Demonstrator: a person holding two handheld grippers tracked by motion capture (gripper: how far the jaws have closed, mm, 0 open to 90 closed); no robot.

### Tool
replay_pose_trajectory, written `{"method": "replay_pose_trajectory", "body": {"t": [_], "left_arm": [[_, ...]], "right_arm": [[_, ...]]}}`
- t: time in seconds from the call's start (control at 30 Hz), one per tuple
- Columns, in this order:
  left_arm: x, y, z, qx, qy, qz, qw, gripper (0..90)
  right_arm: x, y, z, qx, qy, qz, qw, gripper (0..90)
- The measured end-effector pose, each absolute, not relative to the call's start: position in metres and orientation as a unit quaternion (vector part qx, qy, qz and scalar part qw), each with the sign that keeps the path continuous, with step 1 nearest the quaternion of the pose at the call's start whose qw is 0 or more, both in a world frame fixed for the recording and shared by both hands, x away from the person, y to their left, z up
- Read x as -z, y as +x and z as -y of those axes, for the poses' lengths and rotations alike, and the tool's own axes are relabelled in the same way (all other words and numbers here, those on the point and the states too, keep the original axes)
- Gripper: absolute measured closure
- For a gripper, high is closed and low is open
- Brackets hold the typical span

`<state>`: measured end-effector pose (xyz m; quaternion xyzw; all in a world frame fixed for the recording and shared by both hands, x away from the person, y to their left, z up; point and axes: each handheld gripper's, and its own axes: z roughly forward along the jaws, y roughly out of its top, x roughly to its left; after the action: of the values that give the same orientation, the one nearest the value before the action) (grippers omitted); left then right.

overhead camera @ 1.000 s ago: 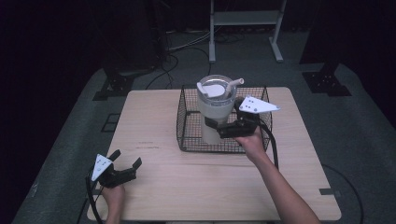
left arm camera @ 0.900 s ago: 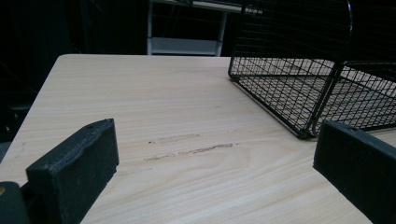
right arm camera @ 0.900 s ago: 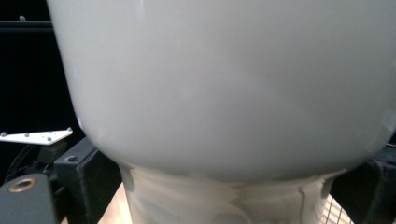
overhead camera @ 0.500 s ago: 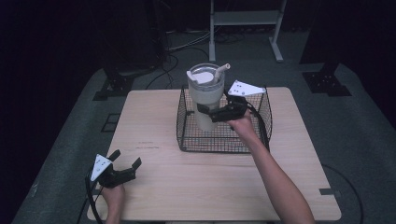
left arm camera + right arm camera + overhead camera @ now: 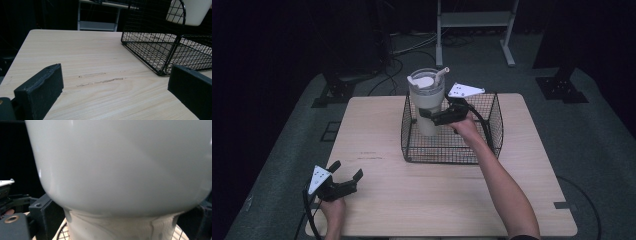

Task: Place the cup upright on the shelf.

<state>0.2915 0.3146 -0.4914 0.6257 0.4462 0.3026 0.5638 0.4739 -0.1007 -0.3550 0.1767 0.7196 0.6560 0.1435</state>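
Trouble from the high view first: the right gripper (image 5: 432,116) clamps the pale tumbler (image 5: 427,102) around its narrower lower body and holds it upright above the wire basket (image 5: 452,150), its base seemingly clear of the basket floor. The cup is tall and top-heavy, with a lid and straw (image 5: 441,75), so it could tilt in the jaws if swung quickly, or its base could clip the basket's rim on the way out. The left gripper (image 5: 346,179) rests near the table's (image 5: 372,130) front left corner, jaws spread wide, holding nothing, too far off to steady anything.

Left gripper view: bare table (image 5: 87,57) between the parted jaws, and the basket (image 5: 155,50) with the tumbler's base (image 5: 192,12) hanging above its mesh.

Right gripper view: the tumbler (image 5: 120,165) sits very close, the black jaws pressing its tapered stem; a smooth taper like that might let it slide downward.

No brand, label or writing is legible; the tumbler's wall looks plain, though the close view is blurred.
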Motion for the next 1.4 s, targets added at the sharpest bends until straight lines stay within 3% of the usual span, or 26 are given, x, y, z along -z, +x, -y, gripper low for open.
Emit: {"method": "replay_pose_trajectory", "body": {"t": [0.6,1.4], "left_arm": [[0.491,0.291,-0.317,-0.298,0.622,-0.446,0.571,0.0],[0.491,0.290,-0.320,-0.290,0.618,-0.443,0.581,0.0]], "right_arm": [[0.402,0.512,0.097,-0.615,0.201,-0.756,0.101,7.4],[0.420,0.528,0.088,-0.559,0.205,-0.800,0.076,7.2]]}}
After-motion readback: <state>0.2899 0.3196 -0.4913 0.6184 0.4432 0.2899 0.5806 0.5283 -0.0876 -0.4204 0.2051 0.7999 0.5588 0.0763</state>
